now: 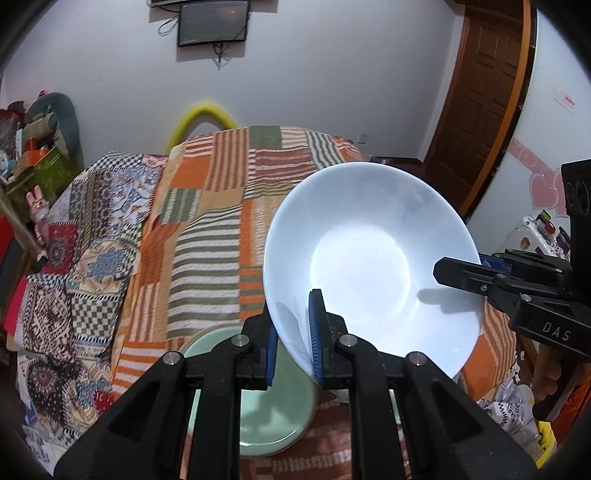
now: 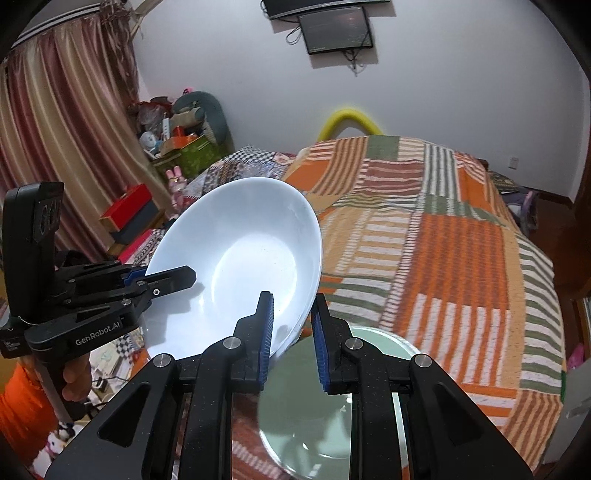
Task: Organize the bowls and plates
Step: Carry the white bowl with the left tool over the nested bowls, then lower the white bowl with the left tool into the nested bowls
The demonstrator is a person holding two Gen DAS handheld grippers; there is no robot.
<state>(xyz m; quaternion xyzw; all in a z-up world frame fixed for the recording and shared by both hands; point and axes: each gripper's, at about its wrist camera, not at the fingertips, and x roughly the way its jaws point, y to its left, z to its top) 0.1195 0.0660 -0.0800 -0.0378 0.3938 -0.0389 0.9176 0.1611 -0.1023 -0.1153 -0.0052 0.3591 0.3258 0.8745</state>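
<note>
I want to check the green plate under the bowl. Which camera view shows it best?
The left wrist view: the green plate shows most of its rim and glaze between the claw arms. In the right wrist view the plate is blurred and more covered.

bowl [image 1: 373, 254] above plate [image 1: 275, 417] on bed [image 1: 207, 229]

The green plate [image 1: 273, 417] at the bottom of the left wrist view is largely hidden behind the left tool [image 1: 293, 350] and the white bowl [image 1: 369, 258]. In the right wrist view its lower edge is blurred. The wall screen [image 2: 334, 31] shows text too small to read. The person's hand [image 1: 550, 376] is cut off at the right edge.
</note>
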